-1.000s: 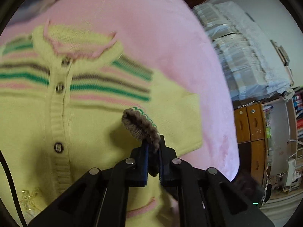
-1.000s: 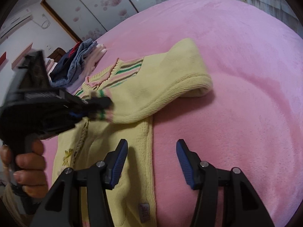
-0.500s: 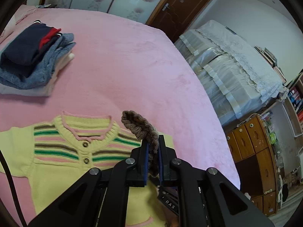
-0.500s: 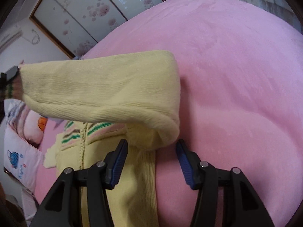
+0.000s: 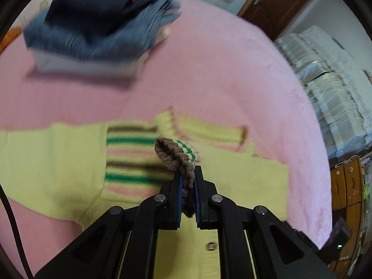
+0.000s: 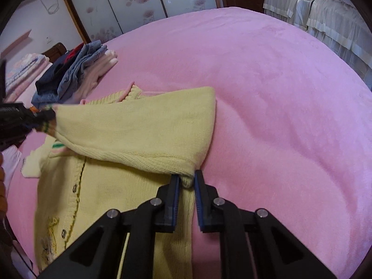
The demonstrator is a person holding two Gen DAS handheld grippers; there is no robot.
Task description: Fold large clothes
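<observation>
A yellow knit cardigan (image 6: 130,186) with green, brown and pink stripes lies on the pink bed (image 6: 279,116); it also shows in the left wrist view (image 5: 58,153). My left gripper (image 5: 187,181) is shut on the brown sleeve cuff (image 5: 174,155) and holds the sleeve (image 6: 139,125) stretched across the body. It appears at the left edge of the right wrist view (image 6: 44,118). My right gripper (image 6: 186,181) is shut on the sleeve's fold at the cardigan's right edge.
A stack of folded clothes (image 5: 97,25), jeans and dark items, sits at the far side of the bed, also in the right wrist view (image 6: 74,69). Wooden drawers (image 5: 344,190) and a covered bed (image 5: 332,74) stand to the right. Sliding doors (image 6: 130,2) are behind.
My right gripper has closed on the sleeve's fold; it was open. My left gripper has carried the cuff over the cardigan's chest, still shut on it.
</observation>
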